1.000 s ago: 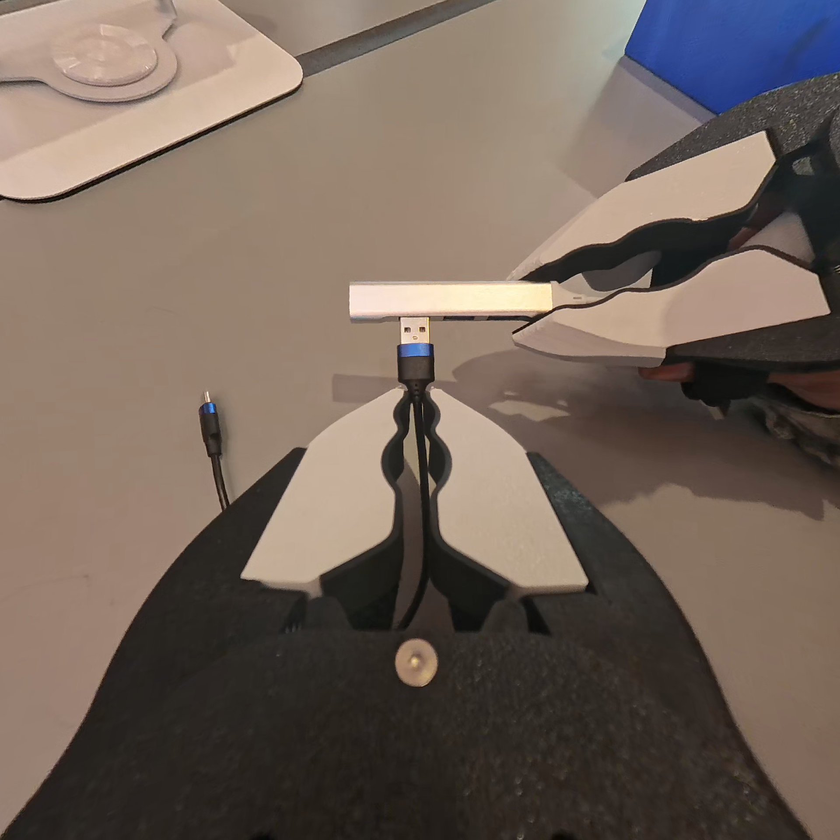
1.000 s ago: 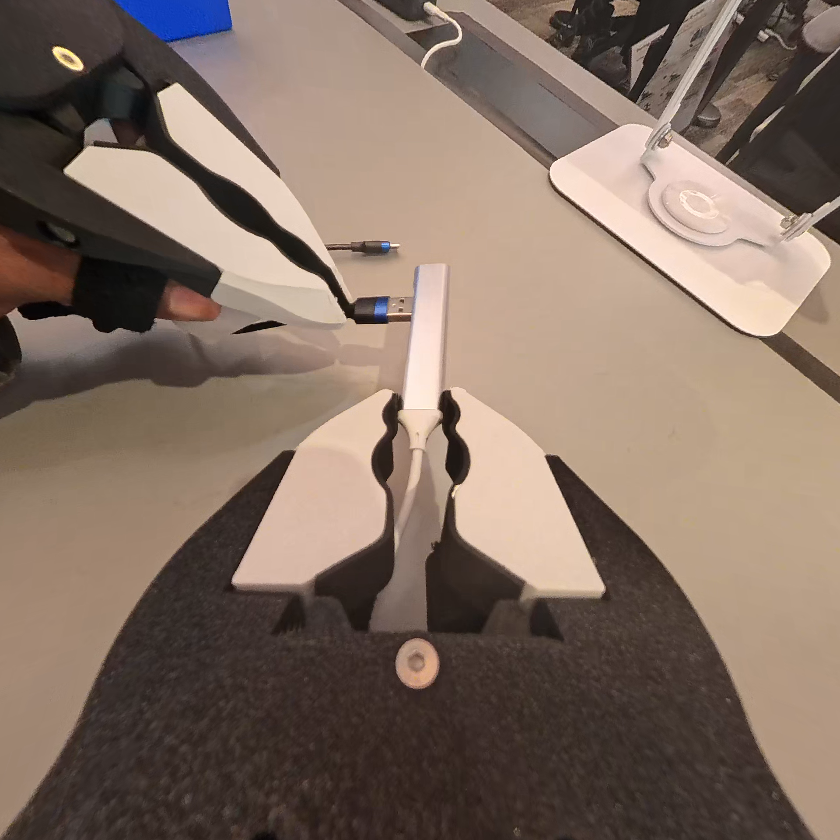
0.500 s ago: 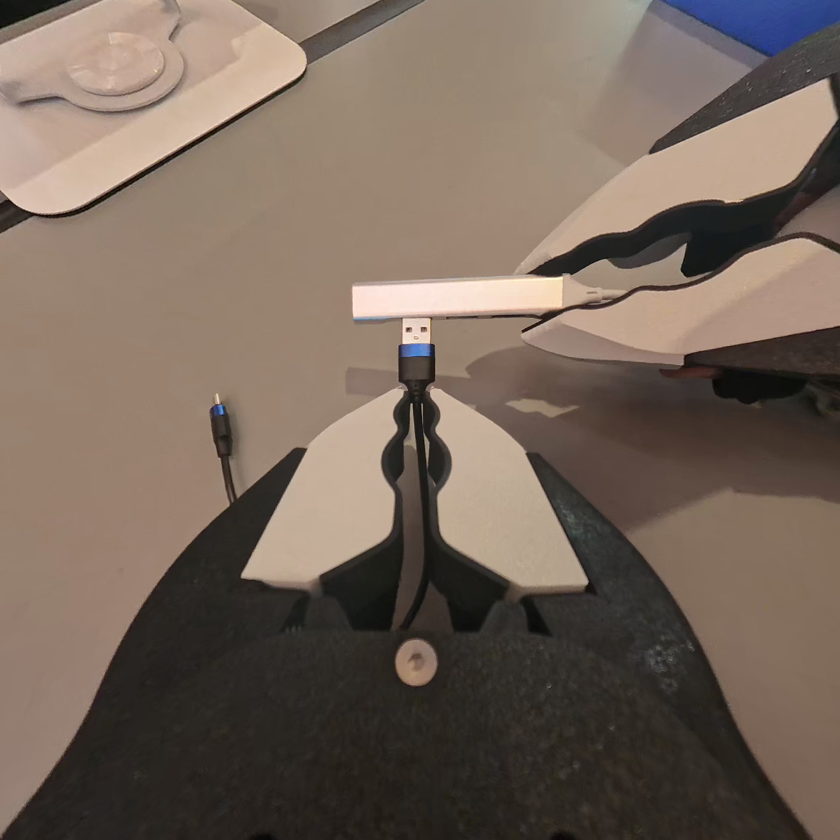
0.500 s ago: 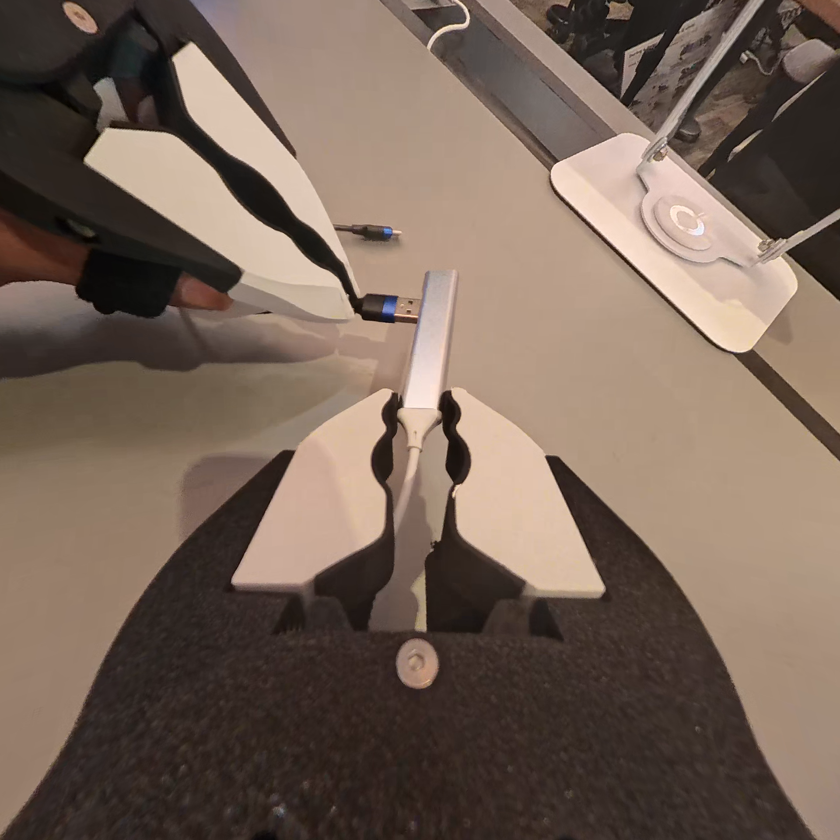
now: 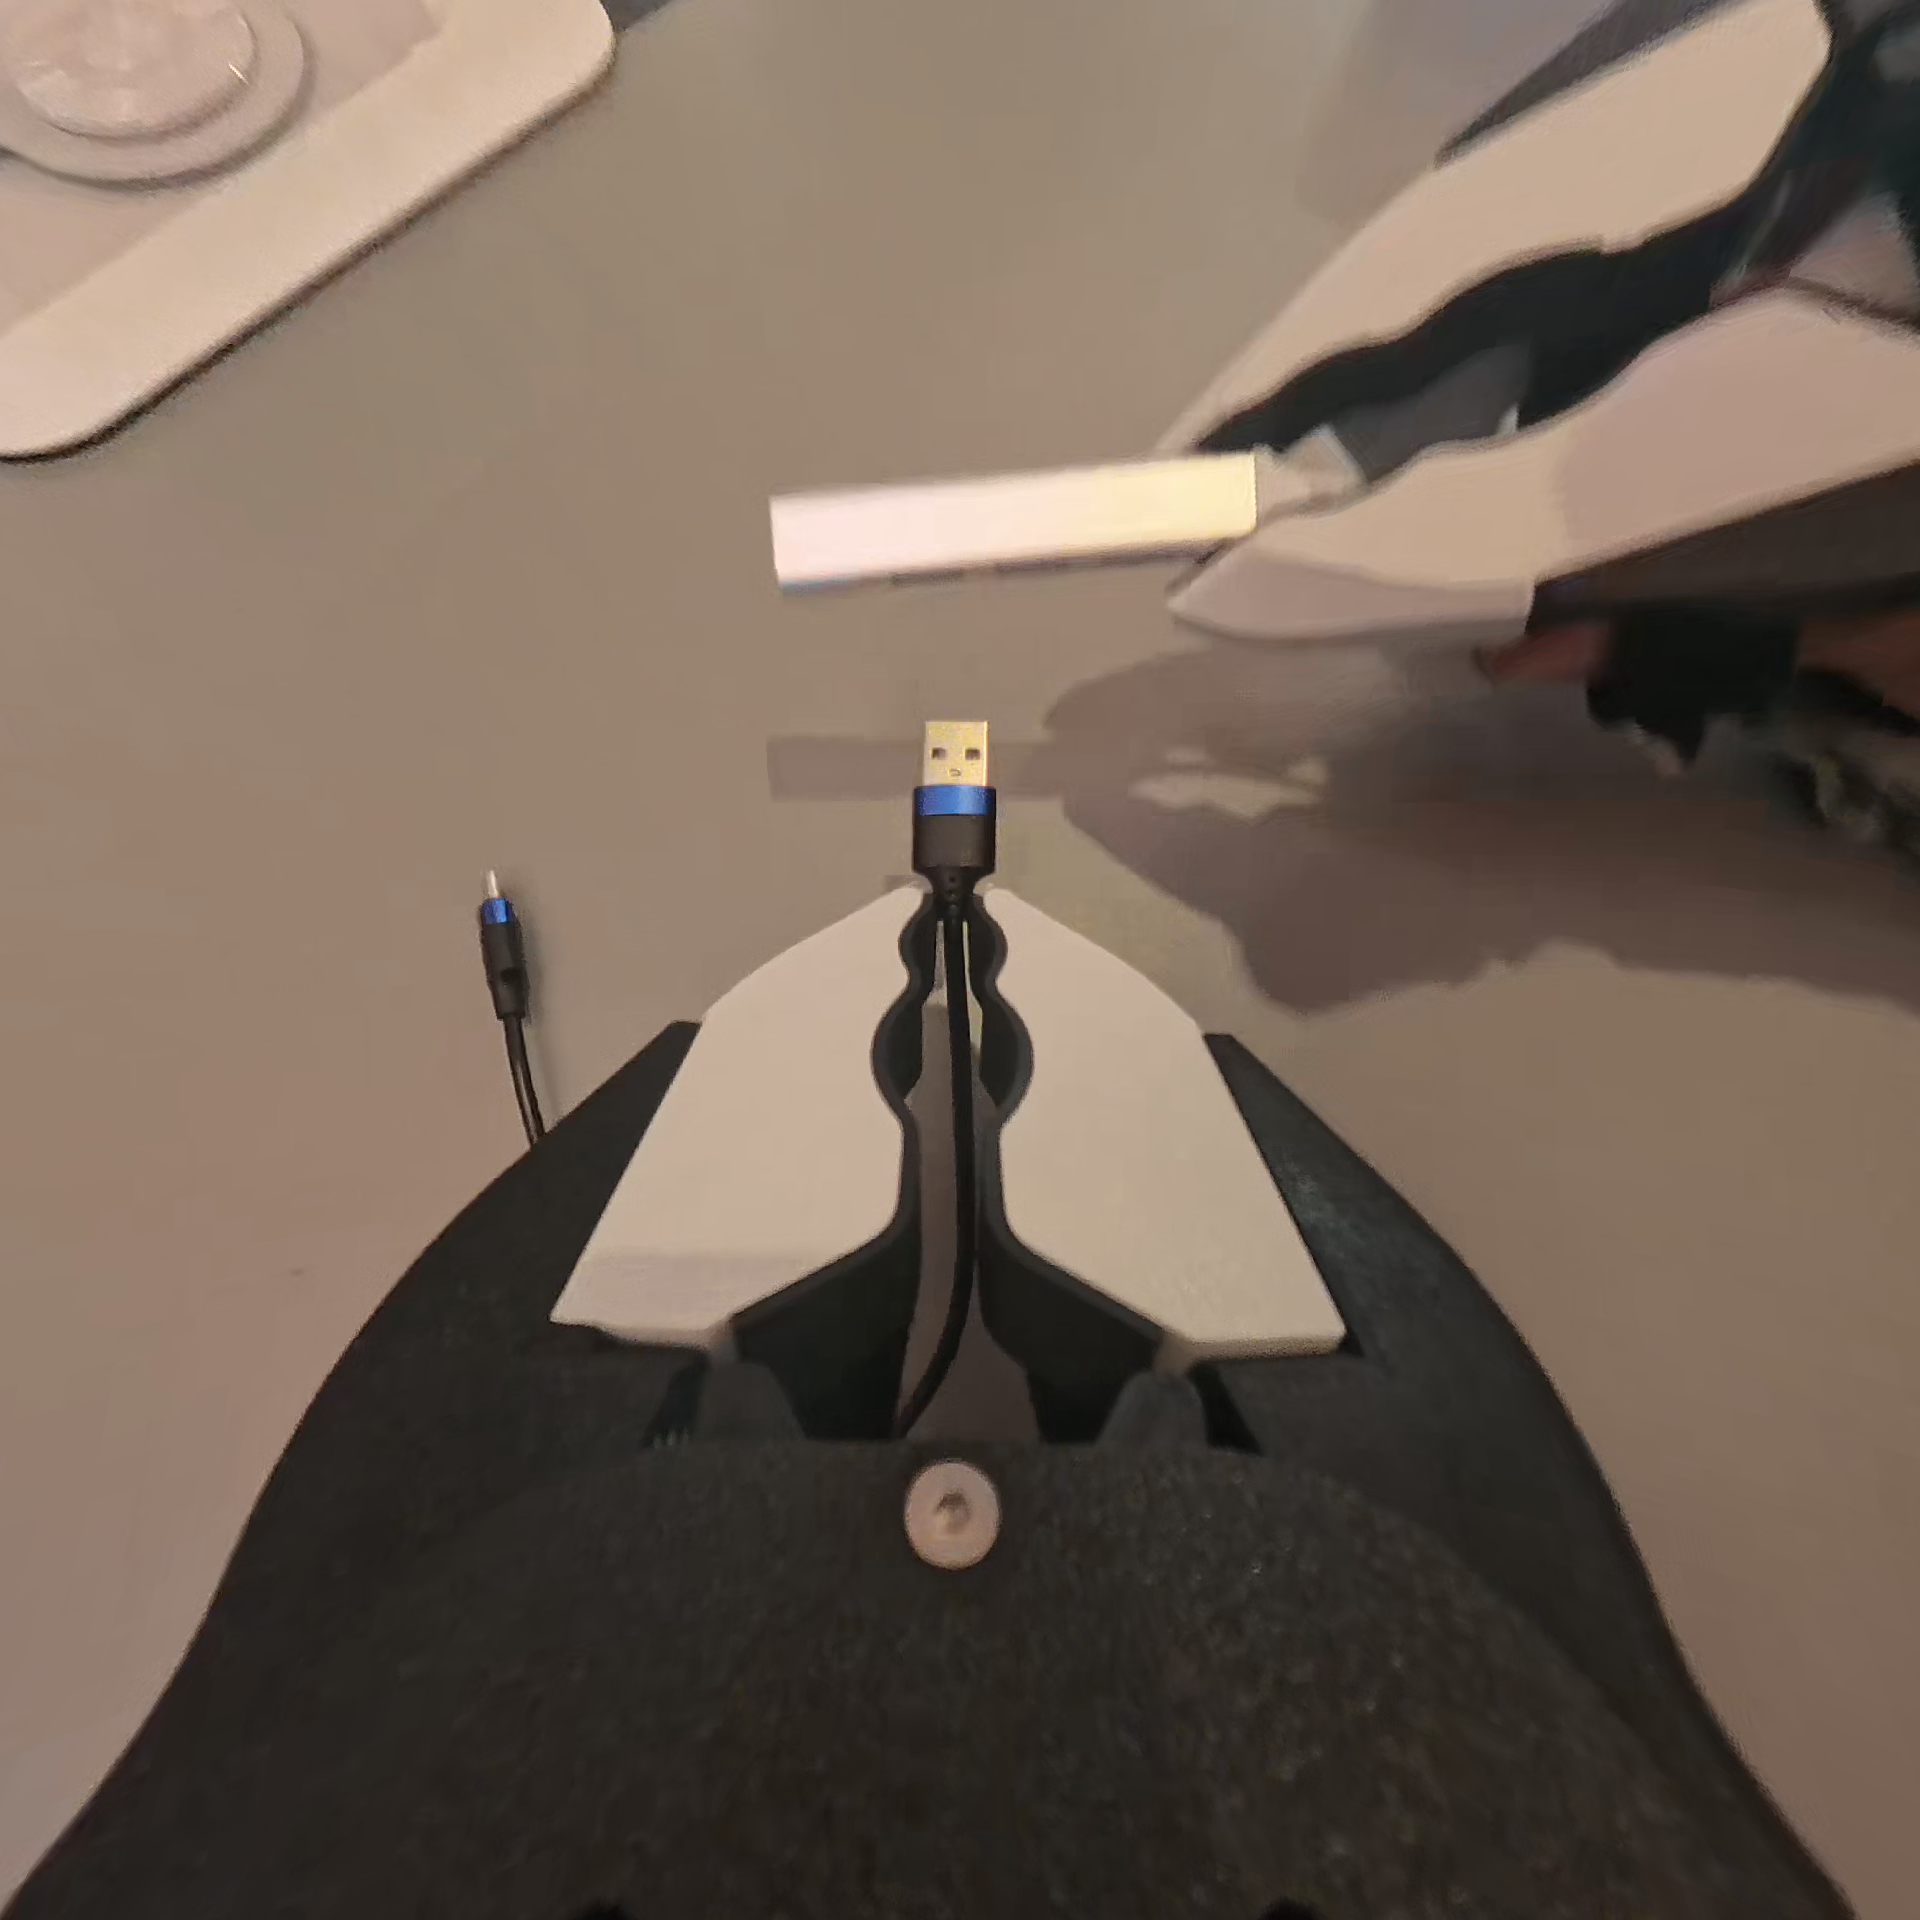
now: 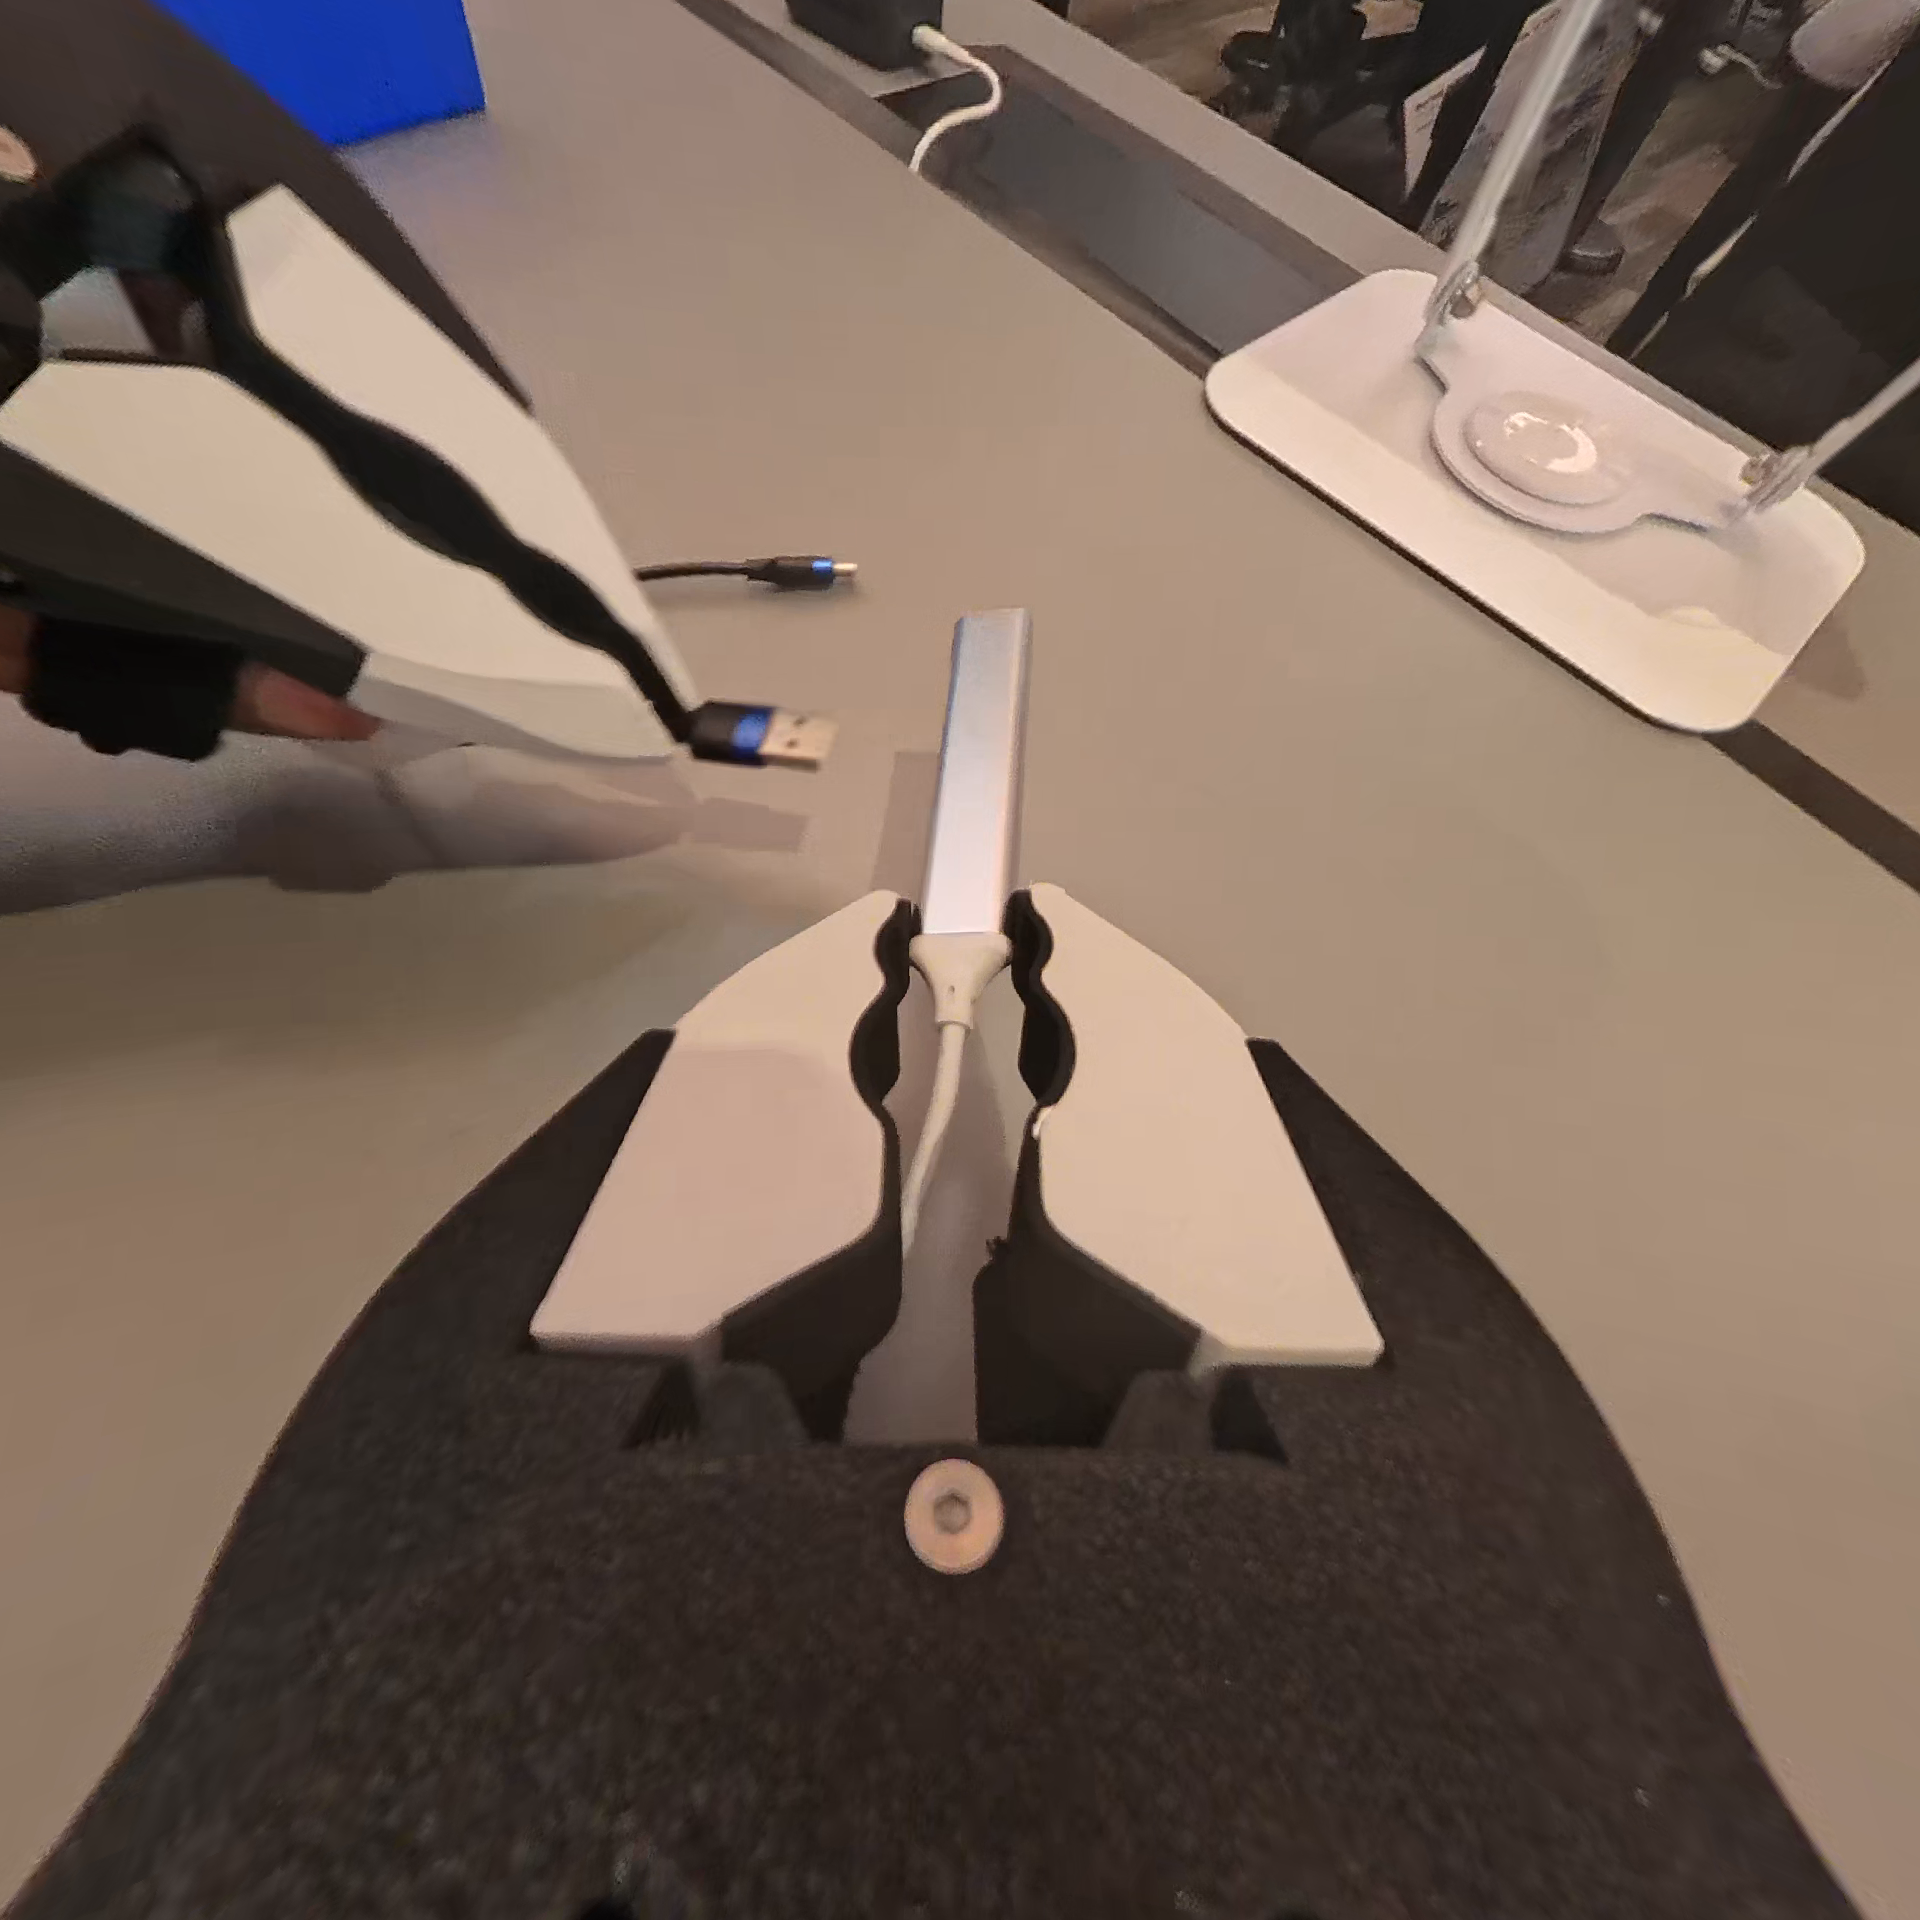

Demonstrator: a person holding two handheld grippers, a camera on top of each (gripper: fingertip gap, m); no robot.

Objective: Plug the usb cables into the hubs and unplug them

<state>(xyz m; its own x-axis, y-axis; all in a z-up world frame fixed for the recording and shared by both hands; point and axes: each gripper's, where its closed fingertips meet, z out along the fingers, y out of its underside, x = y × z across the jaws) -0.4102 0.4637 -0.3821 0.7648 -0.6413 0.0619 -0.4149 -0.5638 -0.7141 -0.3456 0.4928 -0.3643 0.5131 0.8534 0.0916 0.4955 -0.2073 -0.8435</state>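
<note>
My left gripper is shut on a black USB cable; its blue-collared plug sticks out past the fingertips, free in the air. My right gripper is shut on the cabled end of a slim silver hub, held above the grey table. The plug sits a short gap left of the hub's side, not inserted. In the left wrist view the hub lies crosswise beyond the plug, and the right gripper holds it from the right. The left gripper shows at the left of the right wrist view.
The cable's other small blue-collared end lies on the table; it also shows in the right wrist view. A white stand base sits at the table's far side. A blue box and a white cable lie far back. The grippers' ends are close to 8 cm from one another. Left tips and right tips are each some 30 cm from the white stand base. Look for it in the left wrist view too.
The plug was seated in the hub's side port; now it is out, with a clear gap between plug and hub. The two grippers have drawn apart.
</note>
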